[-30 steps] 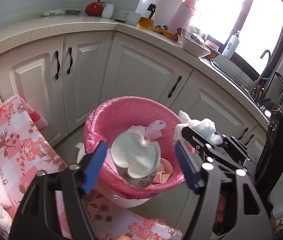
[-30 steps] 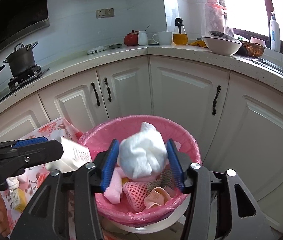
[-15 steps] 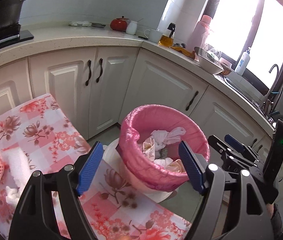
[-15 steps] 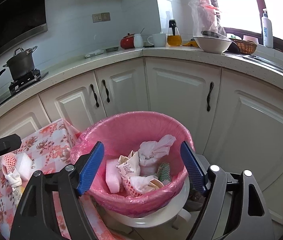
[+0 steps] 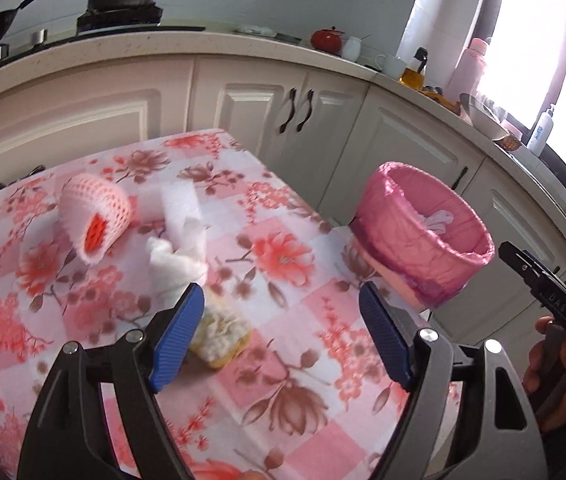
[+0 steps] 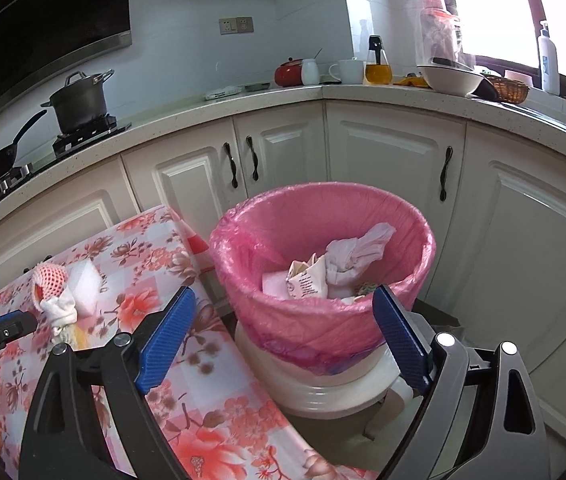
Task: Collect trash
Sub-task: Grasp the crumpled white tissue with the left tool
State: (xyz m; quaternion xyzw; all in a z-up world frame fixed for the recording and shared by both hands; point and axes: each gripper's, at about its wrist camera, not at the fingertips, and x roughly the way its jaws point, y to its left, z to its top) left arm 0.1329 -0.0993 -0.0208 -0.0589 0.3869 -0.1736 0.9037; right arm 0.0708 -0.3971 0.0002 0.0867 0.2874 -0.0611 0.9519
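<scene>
A bin with a pink bag stands beside the floral table and holds crumpled paper, a printed wrapper and a white block. My right gripper hangs before the bin; its jaws are opening, with nothing between them. My left gripper is open over the table, empty. Just ahead of its left finger lie a yellowish wad, a crumpled white tissue, a white foam block and a pink foam net.
White cabinets and a countertop curve behind the bin. A pot and a pan sit on the stove at left. A person's hand holds the right gripper's handle at the right edge.
My right gripper opened and let the white tissue drop into the bin. The left gripper swung left from over the bin to the table, its carton now in the bin.
</scene>
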